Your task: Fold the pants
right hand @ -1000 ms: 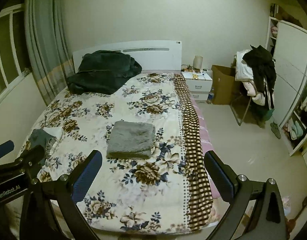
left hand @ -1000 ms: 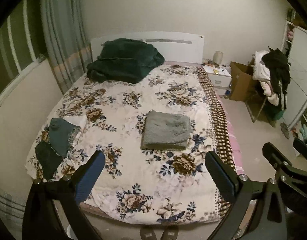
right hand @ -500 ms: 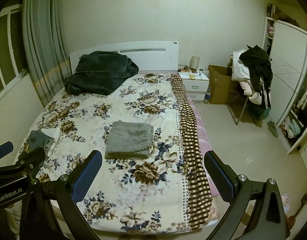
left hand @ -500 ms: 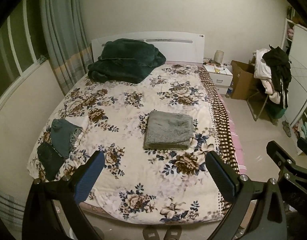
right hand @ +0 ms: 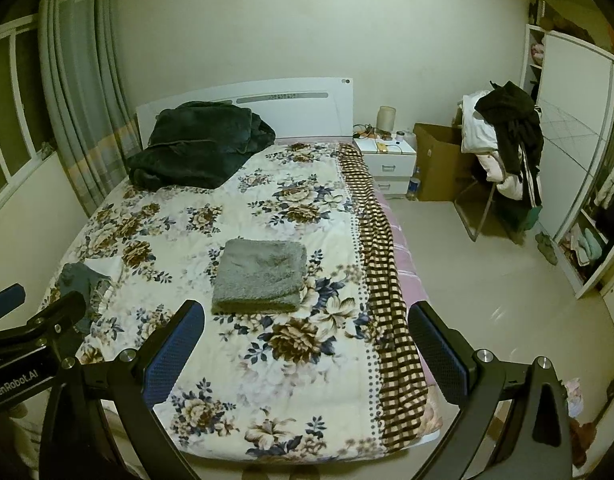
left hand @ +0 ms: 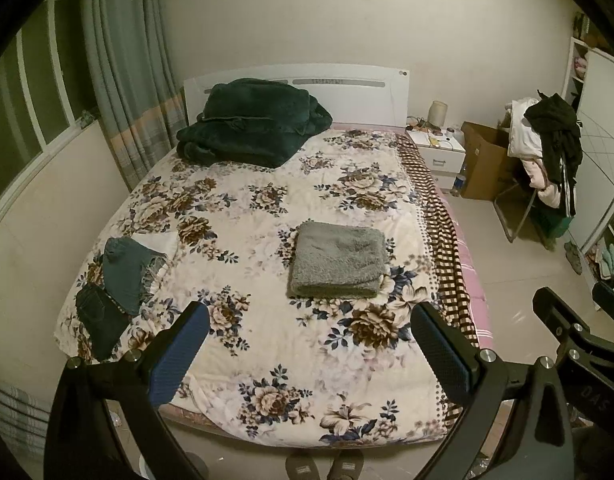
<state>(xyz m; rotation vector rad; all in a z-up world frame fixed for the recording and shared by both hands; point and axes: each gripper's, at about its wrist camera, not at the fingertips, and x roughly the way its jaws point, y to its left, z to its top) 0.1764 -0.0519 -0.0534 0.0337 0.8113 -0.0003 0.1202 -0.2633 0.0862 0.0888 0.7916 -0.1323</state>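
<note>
Jaws on both grippers gape; folded pants [left hand: 338,261] lie on bed [left hand: 267,340].

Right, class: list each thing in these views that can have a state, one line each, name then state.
left gripper: open, holding nothing
right gripper: open, holding nothing
grey pants: folded, flat on the bed
dark green blanket: bundled by the headboard
teal garments: unfolded, at the bed's edge
cardboard box: open
</note>
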